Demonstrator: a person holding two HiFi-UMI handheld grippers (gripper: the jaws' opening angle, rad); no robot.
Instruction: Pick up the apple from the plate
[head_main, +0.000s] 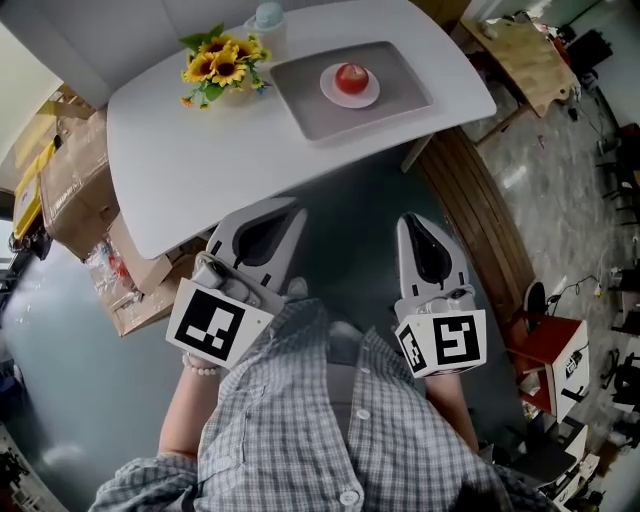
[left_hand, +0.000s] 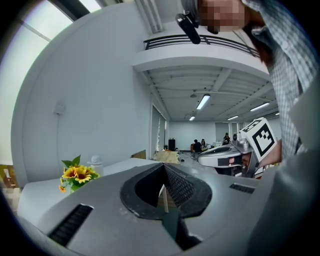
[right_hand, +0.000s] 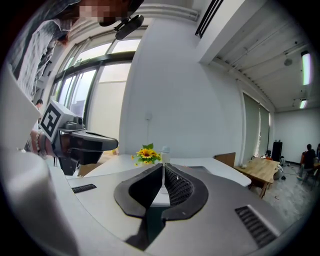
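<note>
Here, the task has not yet begun. The round red apple (head_main: 351, 77) sits at the middle of a small white plate (head_main: 331, 97), and the plate lies on a flat grey rectangular tray (head_main: 300, 100), nearer the tray's far edge than its near one. The tray rests on the white rounded table (head_main: 200, 170), towards the table's right end, with a bunch of yellow sunflowers (head_main: 222, 62) just beside the tray's far left corner. The left gripper (head_main: 293, 210) and the right gripper (head_main: 413, 220) are both held close to the person's body, short of the table's near edge and well apart from the apple. In each gripper view the two dark jaws meet at their tips with nothing between them, so neither gripper holds anything. By this reading, every step is left to do: reaching over the table, parting the jaws of one gripper, setting them around the apple, closing on it and lifting it off the plate.
</note>
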